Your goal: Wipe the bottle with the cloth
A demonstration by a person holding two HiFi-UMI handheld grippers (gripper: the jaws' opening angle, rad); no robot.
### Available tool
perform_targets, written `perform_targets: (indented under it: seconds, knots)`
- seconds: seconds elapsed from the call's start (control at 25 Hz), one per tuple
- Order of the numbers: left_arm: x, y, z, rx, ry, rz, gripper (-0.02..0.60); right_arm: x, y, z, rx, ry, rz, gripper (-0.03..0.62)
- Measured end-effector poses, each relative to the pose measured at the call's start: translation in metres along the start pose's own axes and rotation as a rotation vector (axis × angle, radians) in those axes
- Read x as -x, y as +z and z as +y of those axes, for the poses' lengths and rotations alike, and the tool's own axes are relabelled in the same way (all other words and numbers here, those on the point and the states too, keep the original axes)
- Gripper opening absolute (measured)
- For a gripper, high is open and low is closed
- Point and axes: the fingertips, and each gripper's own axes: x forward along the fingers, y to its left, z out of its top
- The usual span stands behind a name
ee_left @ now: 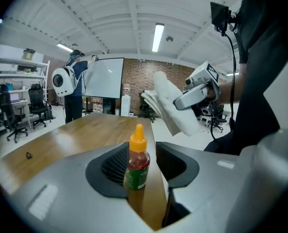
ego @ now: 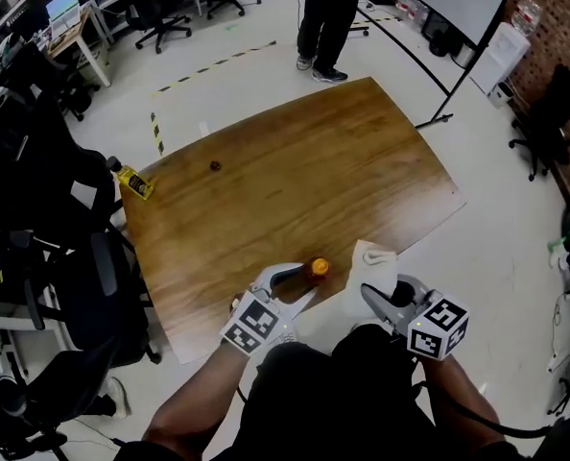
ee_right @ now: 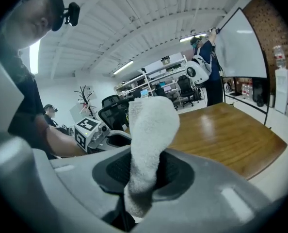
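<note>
So the sauce bottle (orange cap, red stuff, green label) is standing upright on the wooden table, near the edge closest to the person. It sits right between the left gripper's jaws, but they're spread wide and not squeezing it, so it's just standing there on its own.

The white cloth is pinched tight in the right gripper, sticking up out of the jaws. It's held just beside the bottle, off to the right, not touching it.

My read: cloth pickup is sorted, and no wiping is happening right now. What's left looks like clamping the bottle to steady it and bringing the cloth over to rub it. Can't tell if any side's been wiped already.
</note>
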Motion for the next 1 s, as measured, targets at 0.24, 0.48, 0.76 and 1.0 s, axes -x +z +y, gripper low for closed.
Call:
perform_targets:
  seconds: [0.24, 0.48, 0.76, 1.0]
  knots:
    - [-0.024, -0.002, 0.003, -0.037, -0.068, -0.023, 0.217, -0.030, 0.026, 0.014, 0.275, 0.023, 0.087, 0.077]
    - [-0.038, 0.003, -0.002, -0.097, -0.090, -0.049, 0.228, -0.066, 0.033, 0.034, 0.674, 0.103, 0.304, 0.077]
    - [-0.043, 0.004, 0.001, -0.094, -0.074, -0.084, 0.172, -0.099, 0.010, 0.041, 0.894, 0.161, 0.469, 0.078]
    - [-0.042, 0.000, 0.003, -0.084, -0.075, -0.093, 0.169, -0.109, 0.001, 0.042, 0.888, 0.157, 0.427, 0.080]
